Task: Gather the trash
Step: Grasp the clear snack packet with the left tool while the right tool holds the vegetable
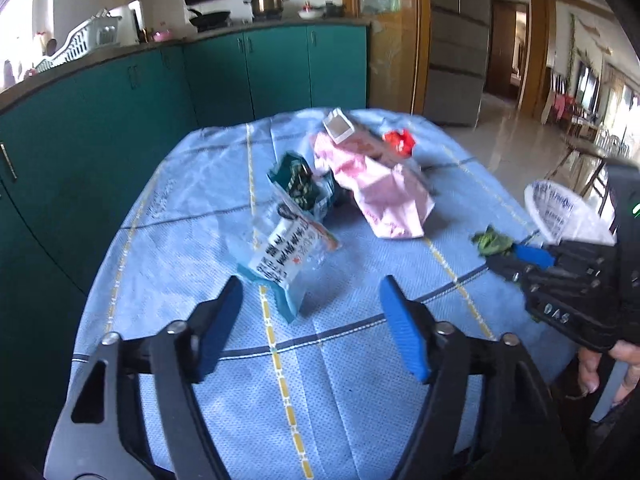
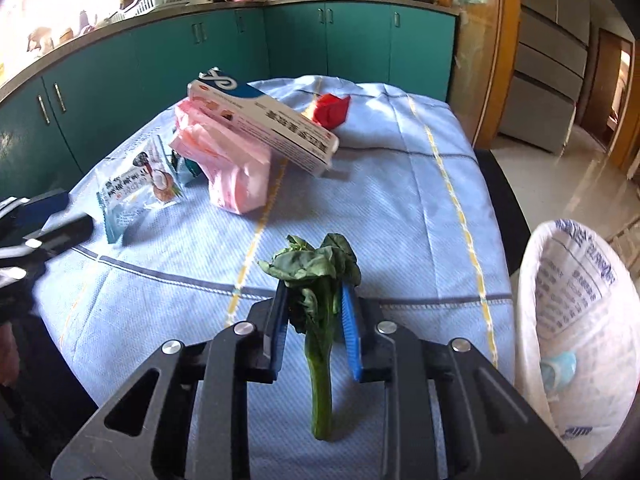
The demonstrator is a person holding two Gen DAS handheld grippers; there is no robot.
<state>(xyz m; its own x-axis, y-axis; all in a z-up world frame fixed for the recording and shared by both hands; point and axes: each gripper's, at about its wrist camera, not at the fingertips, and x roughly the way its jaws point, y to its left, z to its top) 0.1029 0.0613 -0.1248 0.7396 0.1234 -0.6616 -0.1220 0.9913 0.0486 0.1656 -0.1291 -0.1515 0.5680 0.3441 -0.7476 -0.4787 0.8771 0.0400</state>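
My right gripper [image 2: 314,292] is shut on a wilted green vegetable stalk [image 2: 320,312], held above the blue tablecloth [image 2: 400,200]; the stalk also shows in the left wrist view [image 1: 492,242] at the right gripper's tip. My left gripper [image 1: 310,292] is open and empty, just short of a white-and-blue snack wrapper [image 1: 288,256]. Behind it lie a dark green wrapper [image 1: 298,184], a pink plastic bag [image 1: 376,188], a white box [image 1: 340,126] and a red wrapper [image 1: 400,142]. A white trash bag [image 2: 576,320] stands open at the table's right edge.
Teal kitchen cabinets [image 1: 120,120] run along the left and back of the table. A refrigerator [image 1: 456,40] and a wooden door frame [image 1: 400,40] stand behind the table's far right. A tiled floor [image 1: 520,140] opens to the right.
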